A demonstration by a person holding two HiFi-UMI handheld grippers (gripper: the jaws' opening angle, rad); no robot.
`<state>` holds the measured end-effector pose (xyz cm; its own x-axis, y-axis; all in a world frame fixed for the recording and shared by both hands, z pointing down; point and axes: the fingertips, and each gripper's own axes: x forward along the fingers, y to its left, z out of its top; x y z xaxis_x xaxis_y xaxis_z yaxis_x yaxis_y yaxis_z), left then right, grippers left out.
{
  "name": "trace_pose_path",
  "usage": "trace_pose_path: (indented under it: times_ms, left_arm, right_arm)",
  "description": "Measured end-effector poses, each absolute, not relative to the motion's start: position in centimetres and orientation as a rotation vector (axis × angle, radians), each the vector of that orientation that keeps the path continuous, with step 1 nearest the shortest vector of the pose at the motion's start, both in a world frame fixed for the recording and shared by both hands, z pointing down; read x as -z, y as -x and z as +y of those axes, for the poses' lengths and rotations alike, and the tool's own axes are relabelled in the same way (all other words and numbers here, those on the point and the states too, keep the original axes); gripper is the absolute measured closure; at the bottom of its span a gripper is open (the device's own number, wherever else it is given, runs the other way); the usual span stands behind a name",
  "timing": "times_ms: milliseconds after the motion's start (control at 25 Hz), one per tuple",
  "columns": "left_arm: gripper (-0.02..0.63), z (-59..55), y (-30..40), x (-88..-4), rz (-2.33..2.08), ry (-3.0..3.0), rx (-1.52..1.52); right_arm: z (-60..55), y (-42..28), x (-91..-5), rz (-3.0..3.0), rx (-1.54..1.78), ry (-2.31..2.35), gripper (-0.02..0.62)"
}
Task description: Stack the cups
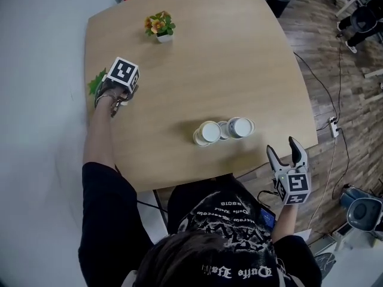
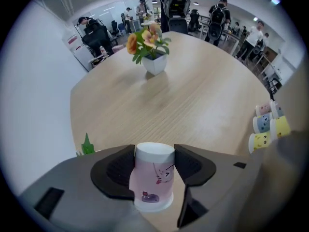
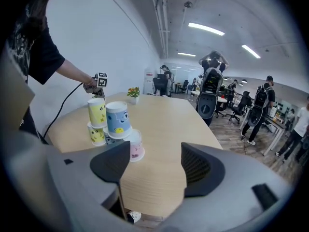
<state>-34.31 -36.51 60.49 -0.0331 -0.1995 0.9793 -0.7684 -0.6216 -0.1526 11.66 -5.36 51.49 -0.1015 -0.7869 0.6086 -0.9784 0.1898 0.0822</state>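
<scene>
Your left gripper (image 2: pixel 153 152) was clamped on a pink cup (image 2: pixel 153 180), with one pad pressed against each side of its upper wall. The cup was upside down, closed base up and wide rim toward the table (image 1: pixel 251 70) (whether the rim touched the wood could not be determined). In the head view this gripper sat at the upper left of the frame, over the table's left edge, just beside a green leaf-shaped item (image 1: pixel 96 82). Your right gripper (image 3: pixel 152 166) was released: its jaws stood apart with nothing between them. In the head view it appeared at the lower right, off the near edge of the table. The remaining cups (image 3: pixel 108 124) stood upside down in a tight cluster near the lower centre of the head view, well apart from the held cup. The right gripper view showed a yellow cup on top of another yellow one, a blue cup raised beside them, and a pink one in front. A flower pot (image 1: pixel 159 27) stood near the table's far edge.
</scene>
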Motion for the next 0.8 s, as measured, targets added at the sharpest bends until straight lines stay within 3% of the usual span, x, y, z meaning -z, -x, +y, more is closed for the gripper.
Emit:
trace_pose_path:
  times_ms: [800]
  left_arm:
    - [0.345, -26.3, 17.3, -41.9, -1.051, -2.378, -0.453]
  right_arm:
    - [-3.9, -12.8, -50.8, -2.189, -0.391, -1.442, 0.253]
